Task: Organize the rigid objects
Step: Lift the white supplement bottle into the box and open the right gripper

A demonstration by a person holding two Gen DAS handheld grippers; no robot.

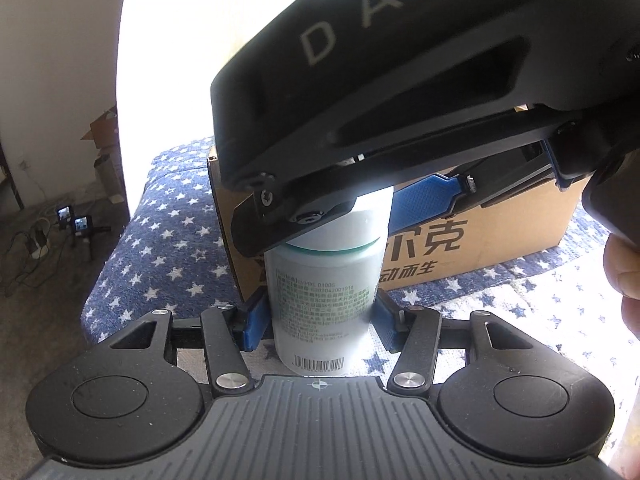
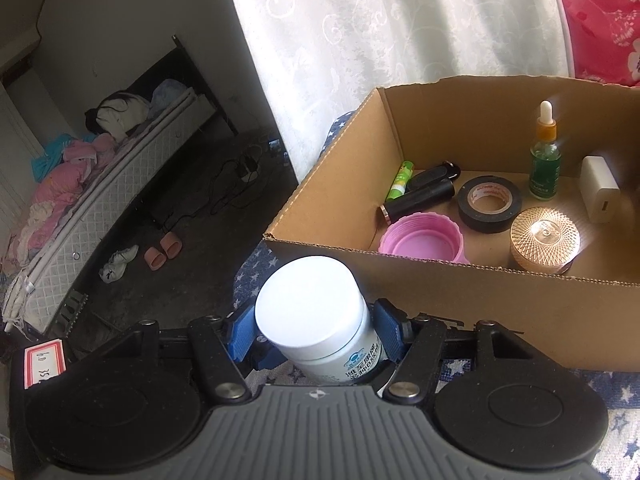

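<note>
A white pill bottle (image 1: 324, 300) with printed label and barcode stands upright on the star-patterned cloth, just in front of the cardboard box (image 1: 500, 232). My left gripper (image 1: 320, 316) is shut on its body, blue pads on both sides. My right gripper (image 2: 312, 334) is shut on the same bottle (image 2: 316, 316) near its white cap, reaching in from above; its black body fills the top of the left wrist view. The box (image 2: 460, 304) is open.
The box holds a pink lid (image 2: 422, 240), black tape roll (image 2: 490, 204), gold-lidded jar (image 2: 544, 238), green dropper bottle (image 2: 545, 160), white charger (image 2: 600, 190), black tubes (image 2: 420, 198) and a green stick (image 2: 400, 180). The cloth surface drops to the floor at left.
</note>
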